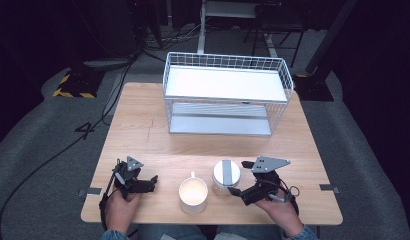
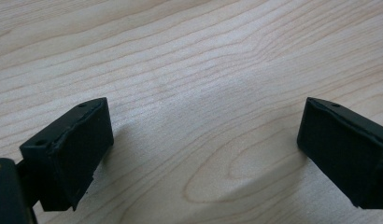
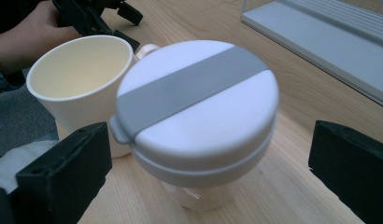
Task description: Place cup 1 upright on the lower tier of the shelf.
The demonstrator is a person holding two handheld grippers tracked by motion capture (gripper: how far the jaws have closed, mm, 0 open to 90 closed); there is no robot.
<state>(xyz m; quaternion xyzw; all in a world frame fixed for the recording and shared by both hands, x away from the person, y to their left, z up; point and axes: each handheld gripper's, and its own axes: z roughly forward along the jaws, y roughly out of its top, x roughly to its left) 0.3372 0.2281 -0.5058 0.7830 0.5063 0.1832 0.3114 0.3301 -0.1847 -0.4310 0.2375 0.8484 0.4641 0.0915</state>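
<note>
A: Where does the right gripper stand now?

B: Its jaws are spread wide, and the lidded jar sits between them, nearer the left finger than the right one, touched by neither. In the high view the jar is just ahead of the fingertips, and the white mug stands right beside it on the far side from the gripper.

A: And the left gripper?

B: Also spread, holding nothing; only bare wooden table lies between its fingers. From above it rests near the mug's other side.

A: So the grasp on the jar is the step in hand. How to do it well?

B: I'd judge the wide lid with its grey band overhangs the narrower body, so the pads should close below that rim, on the body, not on the lid. Centre the jar between the fingers first, since the left finger sits close to the mug and could nudge it. Then close evenly and lift straight up. The wire shelf rack stands well beyond the fingertips.
</note>
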